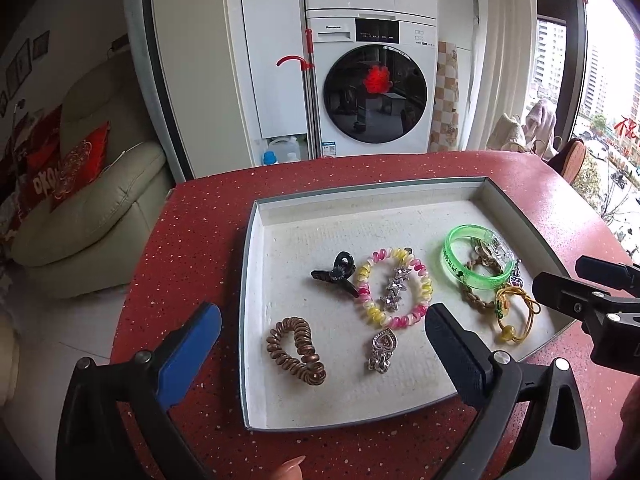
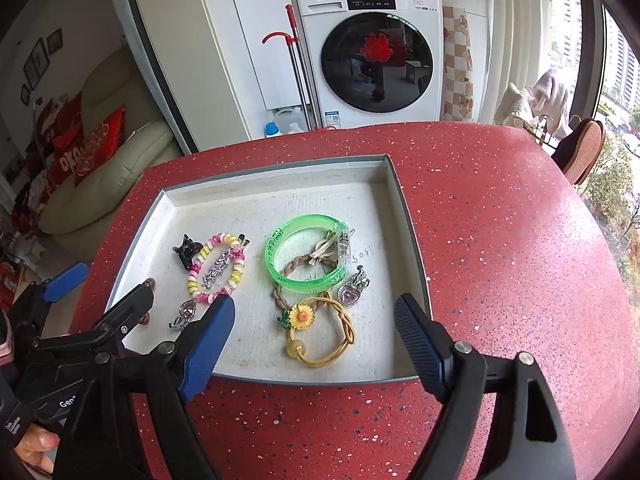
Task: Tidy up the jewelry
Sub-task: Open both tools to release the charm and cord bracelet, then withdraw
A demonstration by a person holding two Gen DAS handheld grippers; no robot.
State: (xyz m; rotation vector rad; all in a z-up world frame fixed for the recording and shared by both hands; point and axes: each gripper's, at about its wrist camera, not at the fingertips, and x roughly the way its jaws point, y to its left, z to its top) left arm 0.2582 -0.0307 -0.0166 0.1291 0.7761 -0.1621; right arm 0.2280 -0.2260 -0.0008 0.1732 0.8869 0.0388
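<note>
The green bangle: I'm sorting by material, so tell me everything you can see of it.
The green bangle looks like translucent bright-green plastic, a wide closed ring with dark lettering on its outer band and a clear, colourless block at one side. It lies nearly flat in the right half of the tray, resting over a braided tan cord, which loops under and through it. A silver heart charm sits close beside its rim. No gripper touches it.
</note>
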